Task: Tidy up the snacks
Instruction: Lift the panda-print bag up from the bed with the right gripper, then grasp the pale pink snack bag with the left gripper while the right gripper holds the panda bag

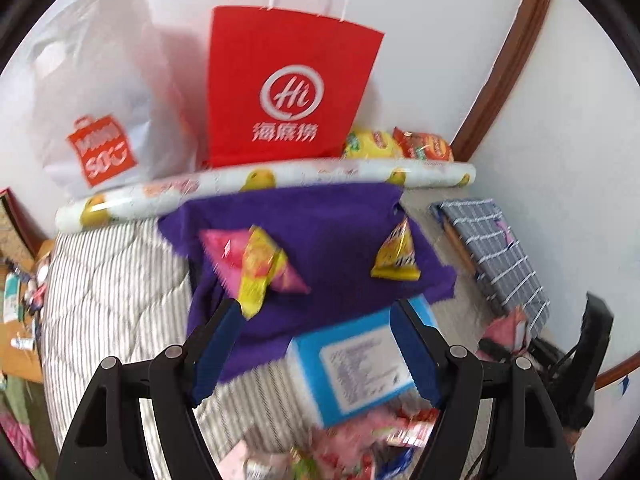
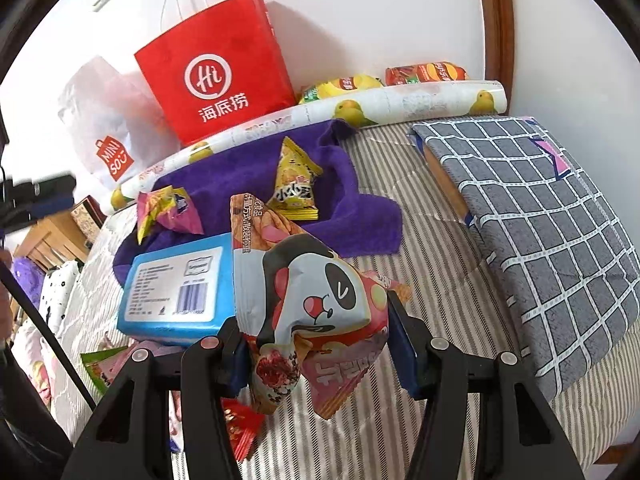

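A red paper bag [image 2: 212,76] carries a white logo. The cloth [image 2: 248,176] is deep purple. The roll [image 2: 400,104] is white with yellow ducks. The bed cover [image 2: 420,240] has thin grey and white stripes. The pillow [image 2: 540,220] is grey, checked in white. The panda snack packet [image 2: 320,300] is pink, black and white; the box [image 2: 176,284] is light blue.

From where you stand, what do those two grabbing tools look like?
Both look alike. The left tool has two black plastic fingers branching like a fork, with silver round pivot pins and ridged blue pads on the inner faces. The right tool has the same black frame, pins and blue pads.
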`<state>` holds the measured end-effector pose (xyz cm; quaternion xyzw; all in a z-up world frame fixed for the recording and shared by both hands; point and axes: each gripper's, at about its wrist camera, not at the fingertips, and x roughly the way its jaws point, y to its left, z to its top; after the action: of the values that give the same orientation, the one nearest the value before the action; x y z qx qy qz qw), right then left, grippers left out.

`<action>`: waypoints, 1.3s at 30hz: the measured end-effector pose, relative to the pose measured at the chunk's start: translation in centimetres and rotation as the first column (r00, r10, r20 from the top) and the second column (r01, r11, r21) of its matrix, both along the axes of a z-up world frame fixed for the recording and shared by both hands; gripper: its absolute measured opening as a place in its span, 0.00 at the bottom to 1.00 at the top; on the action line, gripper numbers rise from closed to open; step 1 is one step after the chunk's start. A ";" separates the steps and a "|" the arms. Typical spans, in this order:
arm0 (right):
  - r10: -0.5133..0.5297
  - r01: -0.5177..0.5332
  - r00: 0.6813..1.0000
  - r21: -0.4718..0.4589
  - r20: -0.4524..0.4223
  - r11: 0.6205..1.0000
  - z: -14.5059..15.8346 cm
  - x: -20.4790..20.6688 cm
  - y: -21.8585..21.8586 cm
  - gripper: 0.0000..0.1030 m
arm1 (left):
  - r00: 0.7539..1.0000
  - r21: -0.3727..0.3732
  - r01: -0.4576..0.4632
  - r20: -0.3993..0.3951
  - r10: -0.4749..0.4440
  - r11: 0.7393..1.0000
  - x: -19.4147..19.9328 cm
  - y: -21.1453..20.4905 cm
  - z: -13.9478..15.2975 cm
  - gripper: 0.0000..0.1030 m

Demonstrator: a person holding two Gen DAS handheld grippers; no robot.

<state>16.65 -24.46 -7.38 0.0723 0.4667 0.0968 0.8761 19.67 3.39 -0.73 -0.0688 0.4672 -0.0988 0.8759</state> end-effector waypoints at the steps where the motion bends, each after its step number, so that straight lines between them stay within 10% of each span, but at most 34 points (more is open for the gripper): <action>1: 0.003 -0.003 1.000 0.007 0.002 1.000 0.1 -0.3 0.1 0.55 | 1.000 0.005 0.002 -0.002 -0.002 1.000 -0.5 0.1 -0.2 0.73; 18: 0.041 -0.042 0.999 0.033 0.032 0.999 0.5 -3.6 1.5 0.55 | 0.987 0.023 -0.105 -0.119 0.107 0.994 -9.4 5.8 -7.5 0.75; 35: 0.017 -0.017 1.000 0.015 0.001 1.000 -1.1 -4.0 0.4 0.55 | 0.987 0.156 0.078 -0.151 -0.054 0.985 -9.2 2.4 -13.2 0.74; 39: 0.003 -0.003 1.000 0.021 0.002 1.000 -1.1 -3.8 0.0 0.55 | 0.987 0.147 0.095 -0.144 -0.074 0.985 -9.4 2.1 -13.2 0.60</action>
<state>12.81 -24.44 -8.50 0.0806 0.4649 0.1032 0.8756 10.24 5.51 -13.96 0.0119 0.5356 -0.0946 0.8391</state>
